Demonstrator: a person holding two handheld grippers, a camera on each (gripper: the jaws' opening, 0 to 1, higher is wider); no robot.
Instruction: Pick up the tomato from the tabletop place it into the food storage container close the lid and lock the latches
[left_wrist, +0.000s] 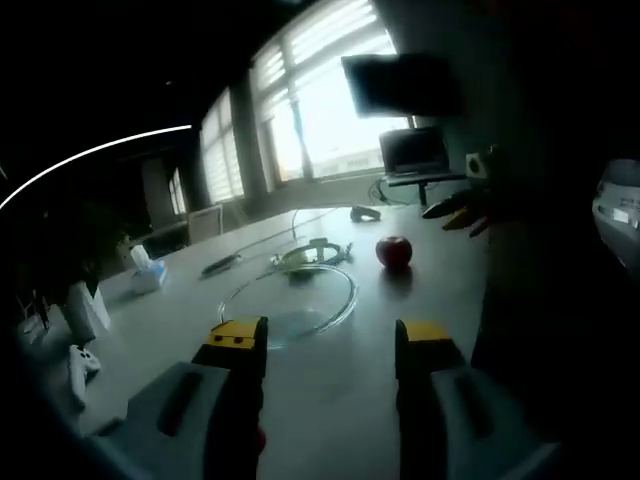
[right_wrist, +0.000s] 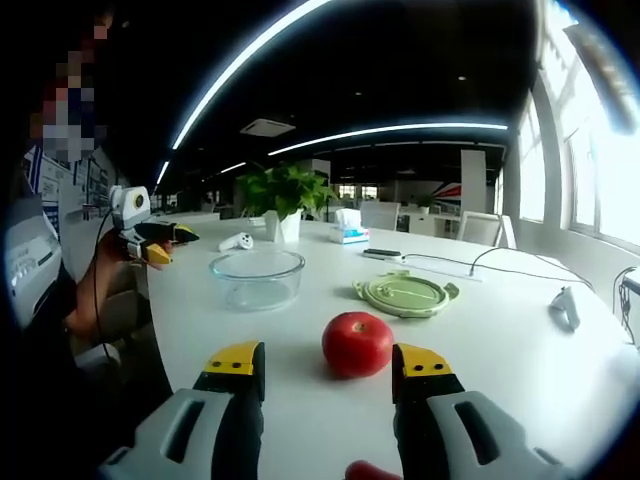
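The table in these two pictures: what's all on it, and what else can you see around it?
tomato: one, red, on the white table just ahead of the right hand-held gripper
bowl: one, clear glass, left of the tomato
lid: one, pale green, lying flat beside the bowl
tissue box: one, white and blue, farther back
plant: one, green, in a white pot
cable: one, dark, across the table
left hand-held gripper: one, yellow-tipped, held up by the person
right hand-held gripper: one, yellow-tipped, open, near the tomato

I count 1 tomato (right_wrist: 357, 343), 1 glass bowl (right_wrist: 257, 277), 1 green lid (right_wrist: 405, 296), 1 potted plant (right_wrist: 283, 197), 1 tissue box (right_wrist: 349, 232), and my 2 grippers: left (left_wrist: 331, 345), right (right_wrist: 328, 371).
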